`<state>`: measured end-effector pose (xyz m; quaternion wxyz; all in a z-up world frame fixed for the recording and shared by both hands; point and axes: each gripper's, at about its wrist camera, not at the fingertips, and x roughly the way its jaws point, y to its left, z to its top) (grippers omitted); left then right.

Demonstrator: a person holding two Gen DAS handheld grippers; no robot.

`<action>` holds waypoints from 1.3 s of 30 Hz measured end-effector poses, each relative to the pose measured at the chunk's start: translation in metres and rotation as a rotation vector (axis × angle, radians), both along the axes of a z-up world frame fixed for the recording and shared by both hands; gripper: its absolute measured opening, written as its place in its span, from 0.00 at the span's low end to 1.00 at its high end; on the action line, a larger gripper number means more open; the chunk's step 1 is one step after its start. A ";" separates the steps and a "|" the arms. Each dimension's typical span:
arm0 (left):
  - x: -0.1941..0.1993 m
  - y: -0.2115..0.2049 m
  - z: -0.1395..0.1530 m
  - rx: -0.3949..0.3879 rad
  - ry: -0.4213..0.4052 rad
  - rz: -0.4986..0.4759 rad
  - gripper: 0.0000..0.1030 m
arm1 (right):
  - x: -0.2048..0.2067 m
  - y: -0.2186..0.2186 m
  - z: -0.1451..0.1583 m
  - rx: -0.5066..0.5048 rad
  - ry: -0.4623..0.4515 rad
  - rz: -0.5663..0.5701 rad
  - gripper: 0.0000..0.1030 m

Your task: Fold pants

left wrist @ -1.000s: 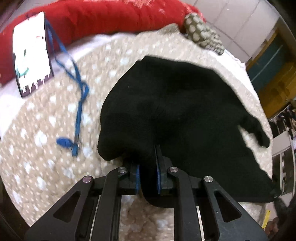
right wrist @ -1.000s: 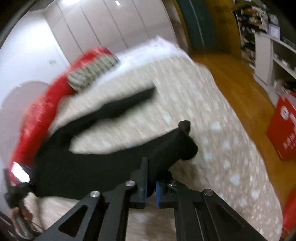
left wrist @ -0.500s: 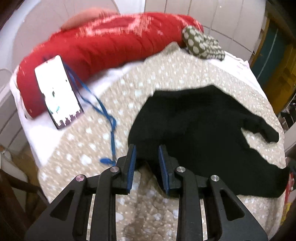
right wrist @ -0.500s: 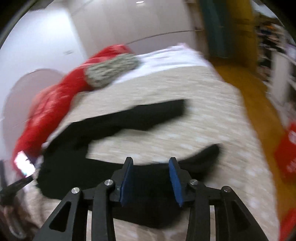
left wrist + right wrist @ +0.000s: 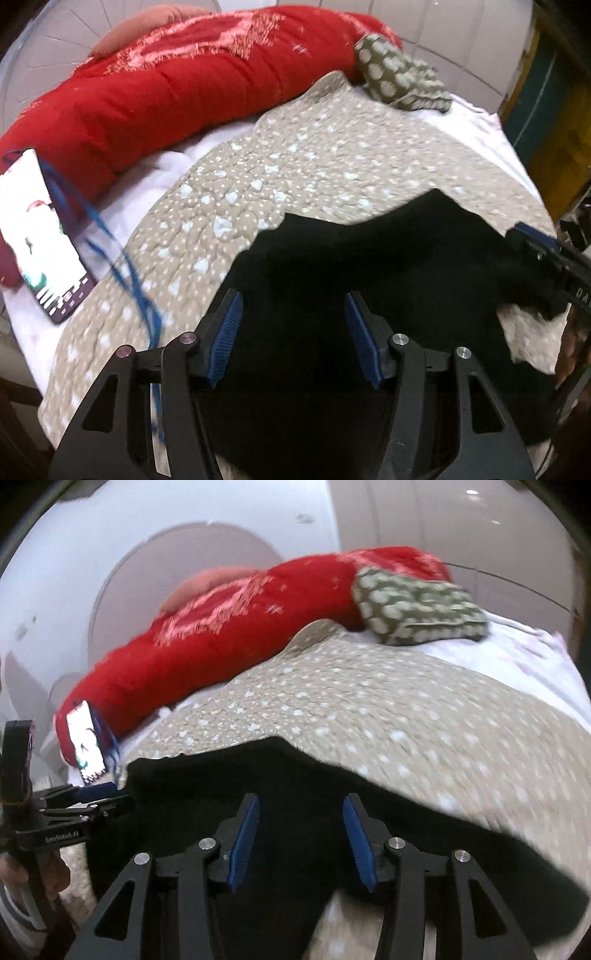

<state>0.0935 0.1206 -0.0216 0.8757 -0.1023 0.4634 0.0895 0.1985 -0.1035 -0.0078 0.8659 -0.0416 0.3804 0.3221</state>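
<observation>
Black pants (image 5: pixel 369 266) lie spread on the beige dotted quilt (image 5: pixel 332 155) of a bed; they also show in the right wrist view (image 5: pixel 295 775). My left gripper (image 5: pixel 291 332) is open and empty, hovering over the pants' near part. My right gripper (image 5: pixel 301 834) is open and empty above the pants. The right gripper shows at the right edge of the left wrist view (image 5: pixel 550 254). The left gripper shows at the left edge of the right wrist view (image 5: pixel 74 805).
A long red cushion (image 5: pixel 166 85) and a green patterned pillow (image 5: pixel 399 77) lie at the bed's far side. A phone with a lit screen (image 5: pixel 37 236) and a blue lanyard (image 5: pixel 125 273) lie at the left. White sheet (image 5: pixel 177 170) borders the quilt.
Both grippers let go of the pants and opened wide. The pants now lie on the quilt, and both grippers have drawn back over the near part of them.
</observation>
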 end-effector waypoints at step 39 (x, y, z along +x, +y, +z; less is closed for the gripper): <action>-0.095 0.071 0.033 -0.041 -0.114 0.195 0.65 | -0.222 0.011 -0.020 0.112 0.079 0.216 0.28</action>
